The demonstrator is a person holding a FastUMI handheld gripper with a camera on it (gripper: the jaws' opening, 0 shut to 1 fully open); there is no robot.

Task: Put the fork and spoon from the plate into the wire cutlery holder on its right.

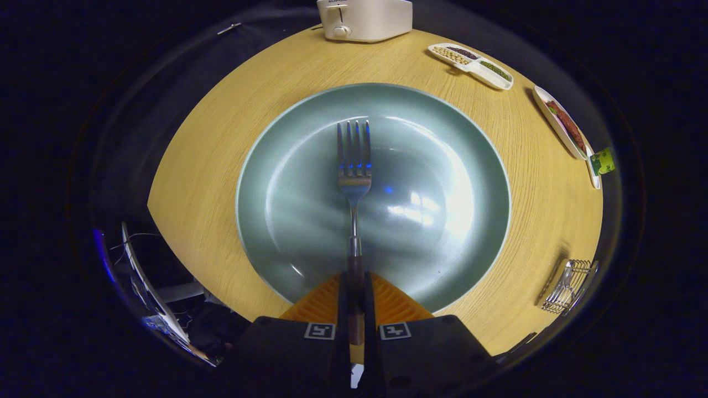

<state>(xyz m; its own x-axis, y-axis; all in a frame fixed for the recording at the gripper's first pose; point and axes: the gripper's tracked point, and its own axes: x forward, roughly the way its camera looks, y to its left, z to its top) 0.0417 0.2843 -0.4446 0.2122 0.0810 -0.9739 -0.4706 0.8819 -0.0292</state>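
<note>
A steel fork (pixel 354 166) with a dark handle points straight ahead over the grey-green plate (pixel 287 166). My gripper (pixel 355 290) is shut on the fork's handle, both fingers pressed against it from either side. The fork's tines hang over the middle of the plate; I cannot tell whether they touch it. The wire cutlery holder (pixel 569 286) stands on the wooden table to the right of the plate, level with my fingers, and something metallic shows inside it. No other cutlery lies on the plate.
A white toaster (pixel 365 19) stands at the far edge of the table (pixel 199 182) beyond the plate. Two white divided trays (pixel 470 65) (pixel 564 124) with food lie at the far right. The table's left edge drops off near the plate.
</note>
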